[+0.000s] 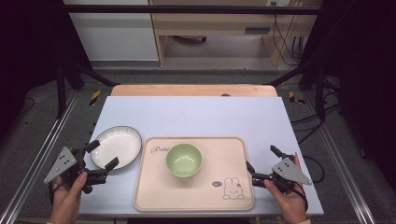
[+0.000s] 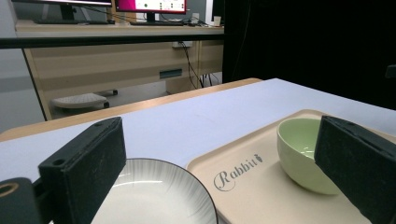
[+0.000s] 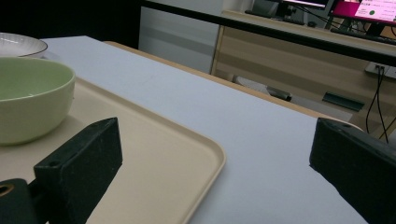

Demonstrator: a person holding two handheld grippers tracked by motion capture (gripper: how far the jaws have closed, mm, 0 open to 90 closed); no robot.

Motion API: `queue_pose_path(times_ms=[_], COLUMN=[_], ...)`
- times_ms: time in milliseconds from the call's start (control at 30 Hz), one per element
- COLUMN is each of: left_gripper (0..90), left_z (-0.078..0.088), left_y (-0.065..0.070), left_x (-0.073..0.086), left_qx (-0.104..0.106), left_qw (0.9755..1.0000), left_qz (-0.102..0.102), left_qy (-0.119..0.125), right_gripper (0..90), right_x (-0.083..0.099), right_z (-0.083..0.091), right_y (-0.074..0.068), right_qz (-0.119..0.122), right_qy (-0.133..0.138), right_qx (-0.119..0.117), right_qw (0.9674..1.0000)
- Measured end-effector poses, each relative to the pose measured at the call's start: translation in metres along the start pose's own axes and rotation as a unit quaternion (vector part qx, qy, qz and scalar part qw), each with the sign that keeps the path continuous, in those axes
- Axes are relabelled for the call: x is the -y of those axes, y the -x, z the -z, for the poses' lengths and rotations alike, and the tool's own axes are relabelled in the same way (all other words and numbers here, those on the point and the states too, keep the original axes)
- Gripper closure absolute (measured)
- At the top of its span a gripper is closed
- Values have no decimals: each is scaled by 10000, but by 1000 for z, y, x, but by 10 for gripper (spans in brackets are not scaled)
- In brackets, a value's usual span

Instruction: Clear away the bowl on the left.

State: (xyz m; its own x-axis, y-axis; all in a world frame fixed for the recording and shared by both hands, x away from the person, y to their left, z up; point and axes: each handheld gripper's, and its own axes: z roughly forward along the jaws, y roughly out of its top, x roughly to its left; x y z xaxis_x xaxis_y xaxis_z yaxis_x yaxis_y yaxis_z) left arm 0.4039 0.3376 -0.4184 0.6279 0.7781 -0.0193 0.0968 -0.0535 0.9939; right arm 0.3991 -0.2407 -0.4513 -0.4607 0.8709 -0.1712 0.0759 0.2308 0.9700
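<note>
Green bowl [image 1: 184, 159] sitting mid-tray, on beige tray [image 1: 154, 196], between both grippers; well apart from each. Looks glazed ceramic or melamine, can't tell which: stiff, prob slippery, prob chips if dropped. Best hold judged at rim, one jaw inside, one outside wall. White ribbed plate [image 1: 116, 147] just ahead of left gripper [image 1: 102, 156], off tray, on pale tabletop [image 1: 196, 116]; shallow, hard to pinch except at raised edge.

Left gripper: jaws spread wide, pinching nothing. Right gripper [image 1: 262, 164]: same, spread, empty, just beside tray's right edge.

High view gives full layout plus rabbit print on tray. Left gripper view gives bowl's depth and wall curve, "Rabbit" lettering close. Right gripper view gives tray lip height, monitors behind desk
</note>
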Motion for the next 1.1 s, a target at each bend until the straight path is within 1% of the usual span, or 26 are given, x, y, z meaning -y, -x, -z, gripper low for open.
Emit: queue_pose_path(times_ms=[233, 300, 400, 467, 800, 933, 1000, 1100], left_gripper=[21, 21, 21, 21, 21, 21, 21, 21], left_z=[4, 5, 8, 9, 14, 15, 15, 14], left_y=[-4, -4, -6, -7, -10, -11, -11, -12], left_x=[6, 8, 11, 13, 22, 25, 27, 31], left_qx=[-84, -109, -149, -189, -333, -372, -398, -412], left_qw=[10000, 9999, 9999, 9998, 9994, 9992, 9990, 9988], left_qz=[-14, 21, 10, 50, 58, 6, -54, -63], left_qy=[-52, -33, -47, -30, -84, -117, -177, -240], right_gripper=[26, 26, 26, 26, 26, 26, 26, 26], right_x=[0, 0, 0, 0, 0, 0, 0, 0], right_z=[0, 0, 0, 0, 0, 0, 0, 0], right_y=[0, 0, 0, 0, 0, 0, 0, 0], right_qz=[6, 7, 5, 4, 8, 6, 6, 9], right_qy=[-8, -7, -6, -8, -4, -3, -4, 0], right_qx=[-1, 0, -1, -1, -3, -4, -4, -10], right_qw=[10000, 10000, 10000, 10000, 10000, 10000, 10000, 10000])
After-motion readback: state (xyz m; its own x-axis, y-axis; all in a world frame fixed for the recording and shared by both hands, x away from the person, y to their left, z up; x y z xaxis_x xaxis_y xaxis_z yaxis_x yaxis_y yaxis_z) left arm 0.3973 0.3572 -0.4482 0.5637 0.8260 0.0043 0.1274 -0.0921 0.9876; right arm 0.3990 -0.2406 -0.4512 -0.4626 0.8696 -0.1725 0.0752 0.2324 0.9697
